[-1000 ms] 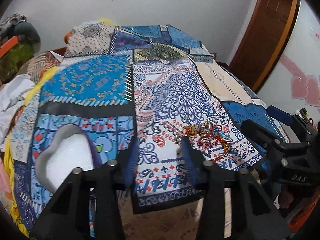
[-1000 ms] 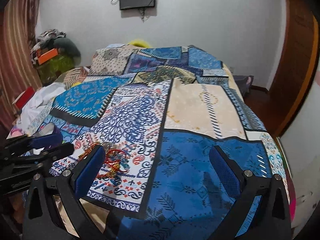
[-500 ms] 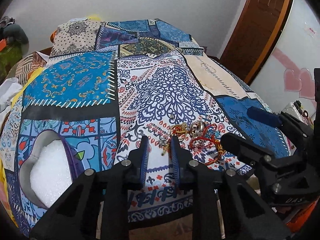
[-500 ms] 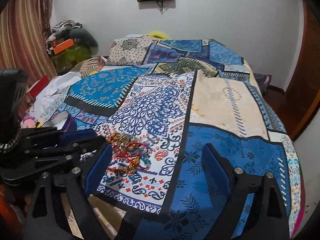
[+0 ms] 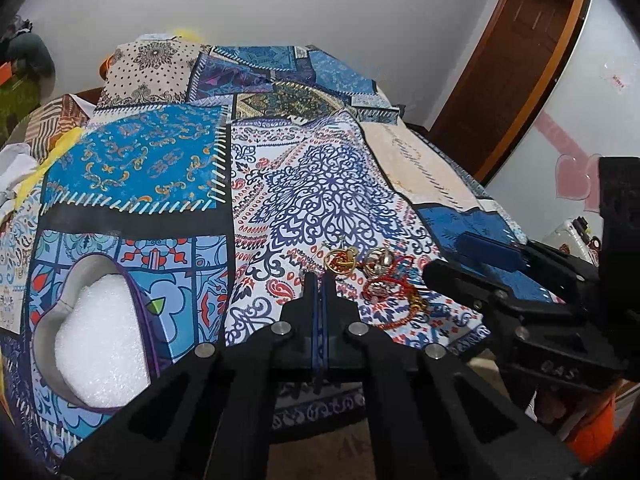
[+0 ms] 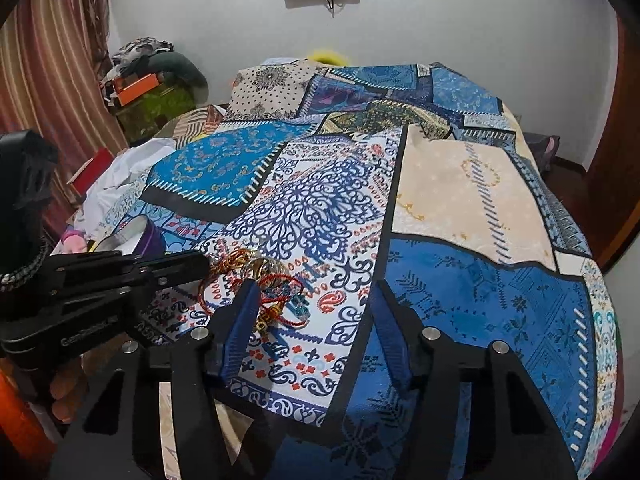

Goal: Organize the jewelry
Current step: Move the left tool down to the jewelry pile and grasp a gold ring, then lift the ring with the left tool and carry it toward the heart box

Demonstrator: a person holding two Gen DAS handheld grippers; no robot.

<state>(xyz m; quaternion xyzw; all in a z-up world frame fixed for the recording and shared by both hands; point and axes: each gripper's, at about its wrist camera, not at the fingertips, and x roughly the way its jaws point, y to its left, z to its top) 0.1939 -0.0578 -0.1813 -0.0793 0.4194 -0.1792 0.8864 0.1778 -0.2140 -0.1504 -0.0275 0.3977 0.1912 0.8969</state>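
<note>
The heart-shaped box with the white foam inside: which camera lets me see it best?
The left wrist view. There the heart-shaped box shows whole, open side up, with its white foam plain. The right wrist view catches only a sliver of its rim and purple wall behind the left gripper.

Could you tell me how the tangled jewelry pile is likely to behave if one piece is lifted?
The jewelry pile looks interlocked, so neighbours would probably come along. Its red cords seem floppy and should dangle. The gold rings look rigid, light, and may slip from smooth jaws.
</note>
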